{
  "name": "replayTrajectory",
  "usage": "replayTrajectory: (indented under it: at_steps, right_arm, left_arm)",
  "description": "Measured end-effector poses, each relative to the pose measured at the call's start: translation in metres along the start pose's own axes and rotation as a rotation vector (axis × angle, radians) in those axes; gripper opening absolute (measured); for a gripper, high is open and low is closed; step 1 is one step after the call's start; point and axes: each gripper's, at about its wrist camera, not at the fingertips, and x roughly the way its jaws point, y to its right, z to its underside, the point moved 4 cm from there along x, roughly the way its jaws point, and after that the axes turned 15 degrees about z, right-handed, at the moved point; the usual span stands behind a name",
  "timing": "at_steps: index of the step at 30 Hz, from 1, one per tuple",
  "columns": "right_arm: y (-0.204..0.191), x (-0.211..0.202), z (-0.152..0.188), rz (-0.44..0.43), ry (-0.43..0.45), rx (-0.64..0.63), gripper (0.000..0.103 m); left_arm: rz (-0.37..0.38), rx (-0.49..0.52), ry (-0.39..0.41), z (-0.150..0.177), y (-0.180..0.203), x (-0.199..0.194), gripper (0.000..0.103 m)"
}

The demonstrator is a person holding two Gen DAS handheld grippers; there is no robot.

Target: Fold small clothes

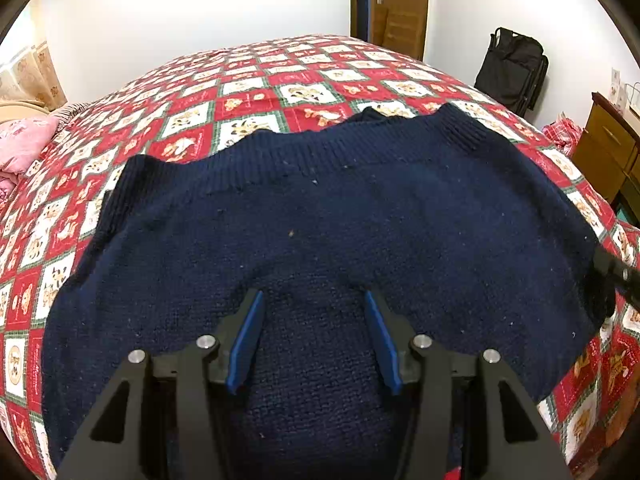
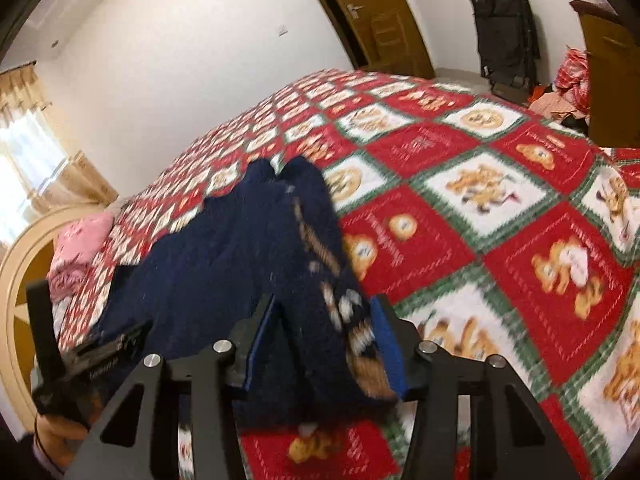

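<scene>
A bed under a red, white and green bear-print quilt (image 1: 248, 92) fills both views. Across the left wrist frame's middle a navy knitted sweater (image 1: 320, 220) lies flat; the left gripper (image 1: 314, 300) stands half open over it, pads pressing nothing. At lower centre of the right wrist view, the right gripper (image 2: 326, 308) clamps the sweater's bunched edge.

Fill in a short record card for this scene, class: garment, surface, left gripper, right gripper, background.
garment: navy knitted sweater, spread flat, ribbed hem at the far edge
surface: bed with red, white and green patchwork quilt
left gripper: left gripper over the sweater's near edge, jaws apart, knit bunched between them
right gripper: right gripper, a patterned edge of the sweater between its jaws; blur hides whether they press
background: wooden door, black bag, pink pillow
</scene>
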Motion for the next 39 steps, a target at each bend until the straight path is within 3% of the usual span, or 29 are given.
replayTrajectory:
  at_steps: [2, 5, 8, 11, 12, 14, 15, 16, 19, 23, 26, 30, 32, 34, 39]
  right_arm:
    - [-0.001, 0.01, -0.005, -0.007, -0.022, 0.009, 0.051]
    - [-0.01, 0.027, -0.002, -0.018, -0.072, -0.017, 0.063]
    - [-0.019, 0.029, 0.003, -0.029, -0.046, -0.071, 0.077]
    - [-0.027, 0.03, 0.008, 0.003, -0.054, -0.144, 0.077]
    - [-0.029, 0.03, 0.009, 0.022, -0.056, -0.166, 0.073]
    - [-0.028, 0.028, 0.011, 0.05, -0.054, -0.181, 0.052]
    - [-0.027, 0.027, 0.011, 0.02, -0.062, -0.168, 0.038]
    - [-0.025, 0.025, 0.011, -0.009, -0.076, -0.149, 0.03]
    - [-0.024, 0.025, 0.012, -0.013, -0.082, -0.135, 0.03]
    - [-0.016, 0.029, 0.009, -0.066, -0.094, -0.048, 0.036]
    - [-0.01, 0.034, 0.007, -0.131, -0.098, 0.034, 0.046]
    - [-0.019, 0.038, 0.007, -0.111, -0.091, -0.011, 0.049]
    - [-0.027, 0.037, 0.006, -0.06, -0.094, -0.08, 0.043]
    - [-0.03, 0.035, 0.004, -0.061, -0.122, -0.096, 0.027]
    - [-0.045, 0.017, -0.01, -0.07, -0.147, -0.112, 0.025]
  left_arm:
    - [0.001, 0.0, -0.002, 0.0, 0.0, 0.0, 0.054]
    - [0.004, -0.007, -0.003, 0.0, 0.0, 0.001, 0.055]
    - [0.003, -0.004, -0.003, -0.001, 0.0, 0.001, 0.055]
    - [-0.001, 0.001, 0.003, 0.0, 0.001, 0.002, 0.056]
    - [-0.002, 0.002, 0.004, 0.0, 0.001, 0.002, 0.056]
    - [-0.001, -0.001, 0.004, -0.001, 0.0, 0.002, 0.056]
    - [0.005, -0.011, 0.004, -0.002, 0.0, 0.0, 0.056]
    - [0.021, -0.024, 0.007, -0.003, 0.0, -0.002, 0.056]
    - [0.077, 0.001, 0.017, -0.006, 0.009, -0.006, 0.056]
    - [0.05, 0.019, 0.007, -0.009, 0.014, 0.003, 0.056]
    - [0.043, 0.013, 0.009, -0.007, 0.011, 0.01, 0.056]
    - [0.029, 0.046, 0.008, -0.006, 0.015, 0.012, 0.057]
    - [0.048, 0.027, 0.01, -0.006, 0.012, 0.013, 0.058]
    - [0.061, 0.021, 0.012, -0.007, 0.011, 0.015, 0.058]
    - [0.078, 0.025, -0.018, -0.01, 0.011, 0.014, 0.058]
